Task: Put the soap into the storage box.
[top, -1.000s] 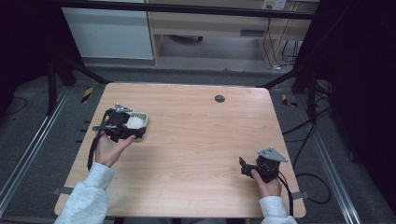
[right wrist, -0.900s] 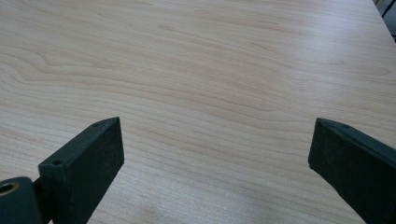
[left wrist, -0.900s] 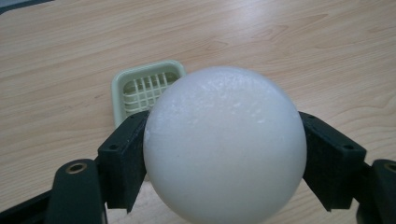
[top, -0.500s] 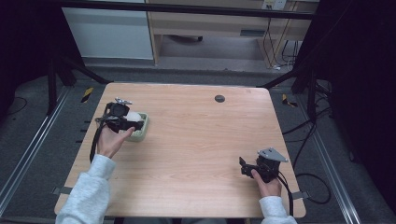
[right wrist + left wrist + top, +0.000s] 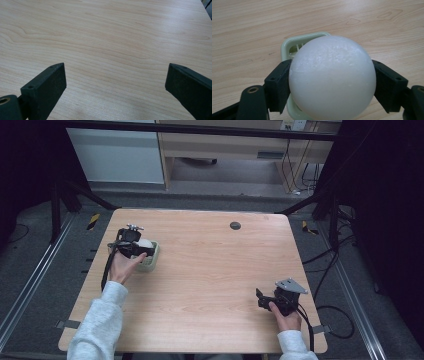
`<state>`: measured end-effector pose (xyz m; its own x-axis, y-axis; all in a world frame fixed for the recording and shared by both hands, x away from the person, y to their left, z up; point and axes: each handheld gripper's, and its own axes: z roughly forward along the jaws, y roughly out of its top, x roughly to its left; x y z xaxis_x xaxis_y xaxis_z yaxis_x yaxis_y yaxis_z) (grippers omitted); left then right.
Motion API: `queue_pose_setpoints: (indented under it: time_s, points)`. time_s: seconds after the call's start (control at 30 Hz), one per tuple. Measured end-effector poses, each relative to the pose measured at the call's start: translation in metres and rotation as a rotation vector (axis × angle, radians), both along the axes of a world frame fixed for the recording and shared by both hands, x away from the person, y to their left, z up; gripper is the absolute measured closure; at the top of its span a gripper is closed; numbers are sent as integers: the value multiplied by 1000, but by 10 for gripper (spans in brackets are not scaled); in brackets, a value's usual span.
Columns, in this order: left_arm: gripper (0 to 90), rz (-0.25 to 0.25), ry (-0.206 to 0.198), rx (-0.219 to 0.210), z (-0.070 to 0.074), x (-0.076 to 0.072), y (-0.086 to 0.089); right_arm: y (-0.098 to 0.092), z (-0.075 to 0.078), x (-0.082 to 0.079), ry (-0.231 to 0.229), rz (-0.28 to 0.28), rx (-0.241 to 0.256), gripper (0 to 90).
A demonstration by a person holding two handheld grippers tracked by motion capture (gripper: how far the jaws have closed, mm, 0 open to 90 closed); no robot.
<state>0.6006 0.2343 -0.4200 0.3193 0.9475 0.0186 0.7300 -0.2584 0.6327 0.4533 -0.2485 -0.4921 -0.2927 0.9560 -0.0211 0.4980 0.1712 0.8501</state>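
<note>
The left tool [image 5: 332, 85] is clamping a white ball [image 5: 332, 77] between its 2 black jaws, each pad pressing flat against a side of the sphere. The ball is looking smooth and matte, off-white with a faint frosty mottling across its upper half — round, unmarked and wide enough to be holding the jaws well apart. It is sitting directly over a pale green dish [image 5: 294, 45], a small tray with rounded corners and slotted ribs showing inside; whether the ball is touching the dish floor cannot be told. In the high view the left tool [image 5: 135, 245] is hovering over the dish [image 5: 150, 262] near the left edge of the tabletop [image 5: 210, 270], with the person's left hand [image 5: 122, 267] gripping it from behind and a grey sleeve trailing back.

The right tool [image 5: 115, 87] is gaping wide — its 2 jaws are standing far apart with nothing between them but bare wood grain. In the high view it [image 5: 260, 297] is lying low by the near right corner, well apart from the ball, in the right hand [image 5: 285, 317]. A small dark disc [image 5: 235, 225] is resting near the far edge.
</note>
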Motion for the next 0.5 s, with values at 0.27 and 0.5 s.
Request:
queue_pose_setpoints:
  time_s: [0.27,0.5]
  points:
    - [242,25,13,-1,-11,11,5,1,0,-1,3,1,0,38]
    - [242,35,32,2,-19,19,8,0,0,-1,2,1,-2,38]
